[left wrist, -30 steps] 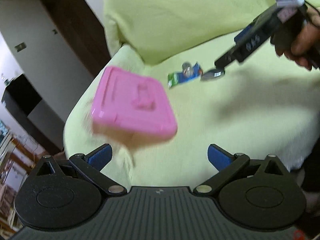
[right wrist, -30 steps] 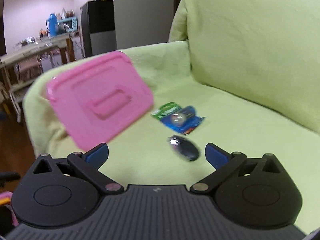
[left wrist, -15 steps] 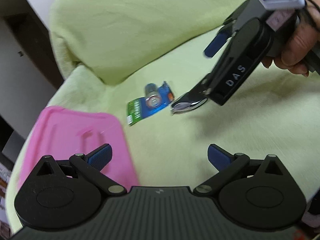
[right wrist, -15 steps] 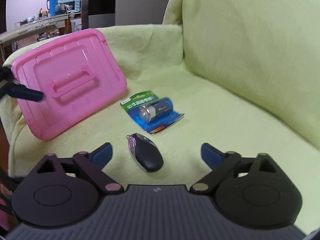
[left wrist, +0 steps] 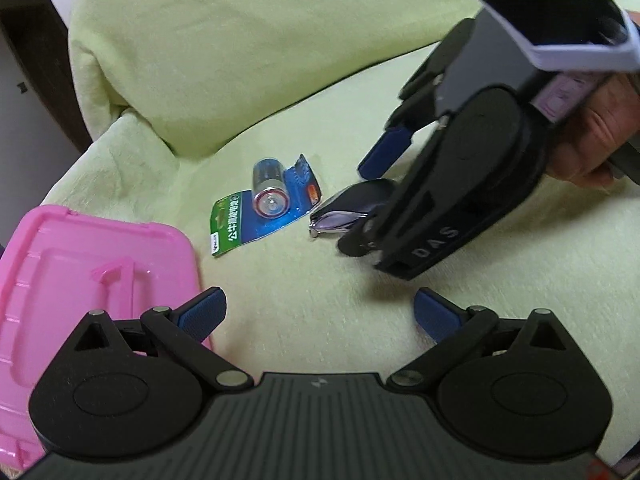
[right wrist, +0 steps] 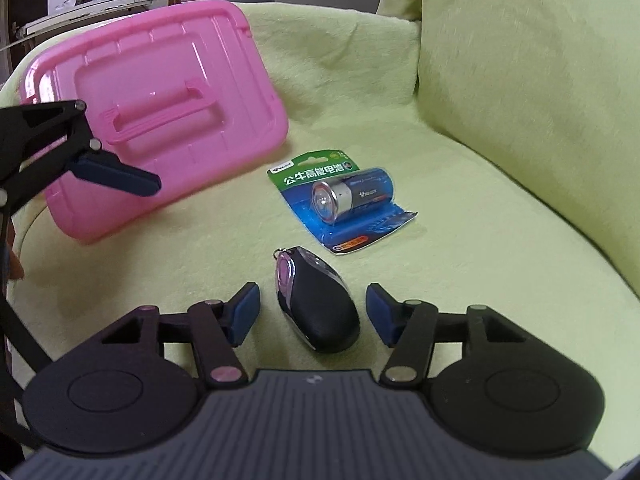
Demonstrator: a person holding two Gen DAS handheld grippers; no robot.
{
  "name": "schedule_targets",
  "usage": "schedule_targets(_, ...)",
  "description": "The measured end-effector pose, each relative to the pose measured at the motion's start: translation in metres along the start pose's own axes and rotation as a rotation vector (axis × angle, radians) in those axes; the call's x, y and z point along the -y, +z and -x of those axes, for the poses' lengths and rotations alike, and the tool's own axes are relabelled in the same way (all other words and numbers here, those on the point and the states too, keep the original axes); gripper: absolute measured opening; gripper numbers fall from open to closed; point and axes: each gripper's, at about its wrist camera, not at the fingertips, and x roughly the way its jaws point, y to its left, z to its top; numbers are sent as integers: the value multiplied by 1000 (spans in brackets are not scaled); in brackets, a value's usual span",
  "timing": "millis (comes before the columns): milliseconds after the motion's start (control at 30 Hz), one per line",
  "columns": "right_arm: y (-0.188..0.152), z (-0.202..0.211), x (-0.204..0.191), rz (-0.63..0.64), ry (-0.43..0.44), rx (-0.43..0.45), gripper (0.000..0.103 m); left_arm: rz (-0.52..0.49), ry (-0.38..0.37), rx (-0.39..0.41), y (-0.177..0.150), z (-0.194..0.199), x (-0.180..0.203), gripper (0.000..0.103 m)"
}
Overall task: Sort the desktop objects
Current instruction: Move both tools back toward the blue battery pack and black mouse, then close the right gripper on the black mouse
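Key fob (right wrist: pixel 316 304): lies on the green sofa cover (right wrist: pixel 500 240), between the two blue pads of the right gripper (right wrist: pixel 312 312), a gap on each side.
Right gripper: spread wide, gripping nothing.
Left gripper (left wrist: pixel 320 312): spread wide, empty, over the cover.
Battery pack (right wrist: pixel 344 200): just beyond the fob.
Pink lid (right wrist: pixel 160 100): left of the pack, tilted.

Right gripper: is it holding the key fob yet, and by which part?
No. The right gripper is open, its jaws either side of the black key fob, not touching. The left gripper holds nothing.
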Motion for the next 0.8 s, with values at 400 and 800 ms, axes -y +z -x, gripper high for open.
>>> schedule_targets(400,7,4,9,-122,-5,-88,38,56,-27,15,-3,-5,-7,102)
schedule_targets(800,0,12,16,-176,16,-114,39,64,-30,21,-3,-6,-8,102)
